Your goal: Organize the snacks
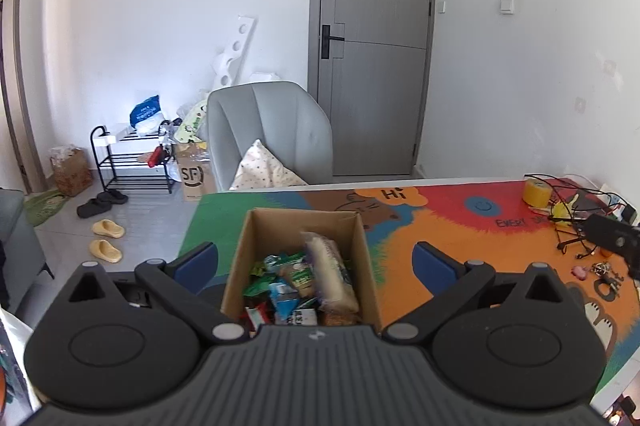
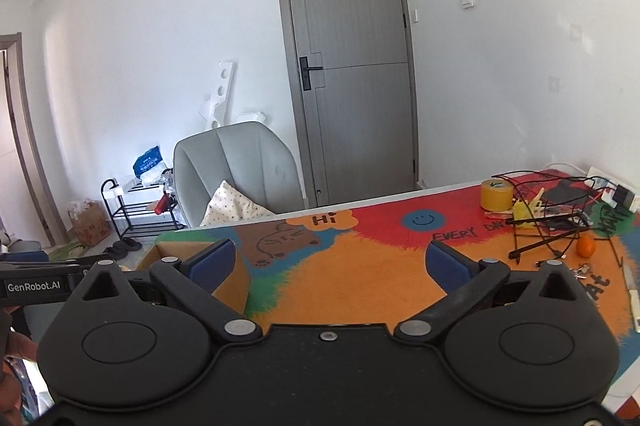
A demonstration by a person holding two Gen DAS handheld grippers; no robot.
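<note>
A lived-in home: a shoe rack [image 1: 134, 157] with slippers [image 1: 107, 228] on the floor beside it (yellow ones), a cushioned armchair [image 1: 276, 129], a grey door [image 1: 372, 41].

Both claws, left claw [image 1: 316, 264] and right claw [image 2: 332, 264], are matte black with blue pads [image 1: 434, 266]

The bench [image 1: 440, 226] wears a cartoon mat of orange, red, green and brown. A plain brown cardboard box [image 1: 256, 254] holds green, blue and red snack packets [image 1: 288, 286]. Each black gripper carries blue pads [image 2: 212, 262].
</note>
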